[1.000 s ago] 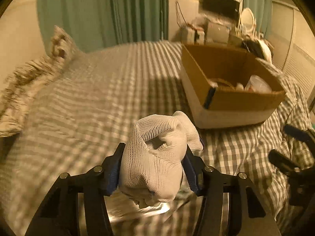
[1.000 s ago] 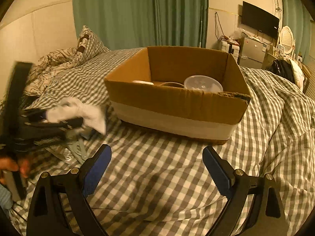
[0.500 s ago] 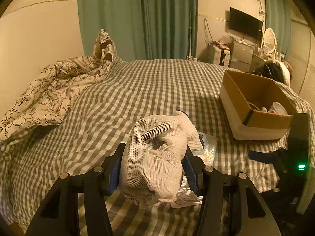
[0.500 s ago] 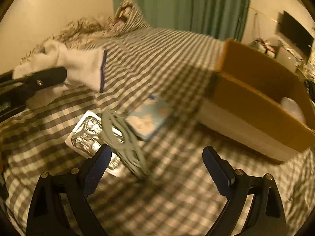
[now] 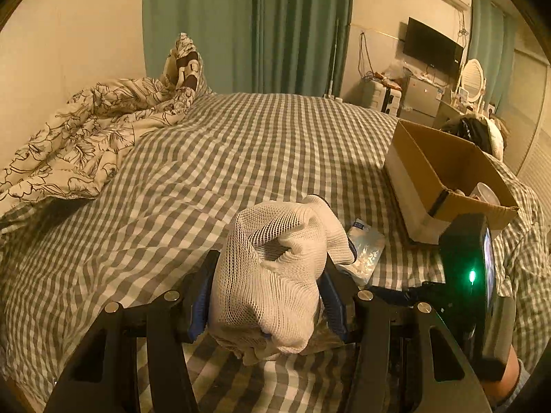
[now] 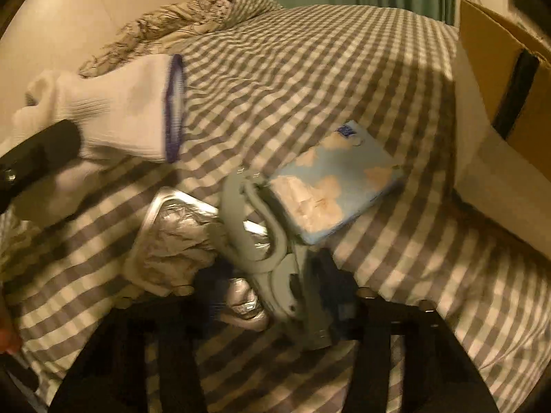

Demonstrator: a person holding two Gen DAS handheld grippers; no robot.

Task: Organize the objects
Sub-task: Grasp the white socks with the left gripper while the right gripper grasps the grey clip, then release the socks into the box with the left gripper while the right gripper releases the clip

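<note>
The left gripper is clamped on a white mesh-knit sock with a dark blue-trimmed cuff; the blue pads press into both sides of the bunched fabric, and the sock is held up off the grey-and-white checked bedspread.

In the right wrist view, the right gripper sits low over a small pile on the bedspread, its fingers either side of a grey-green plastic clip-like tool with curved handles. The fingers are dark and blurred (motion smear hides the pads), so I cannot tell whether they are touching the tool or how wide they stand.

The tool lies across a crinkled silver foil packet on its left and overlaps the near corner of a flat pale-blue packet printed with light patches on its right.

An open brown cardboard box with a white lower band stands on the bed at the far right, with a clear plastic lid-like item showing inside. A floral-printed duvet is heaped at the far left.
</note>
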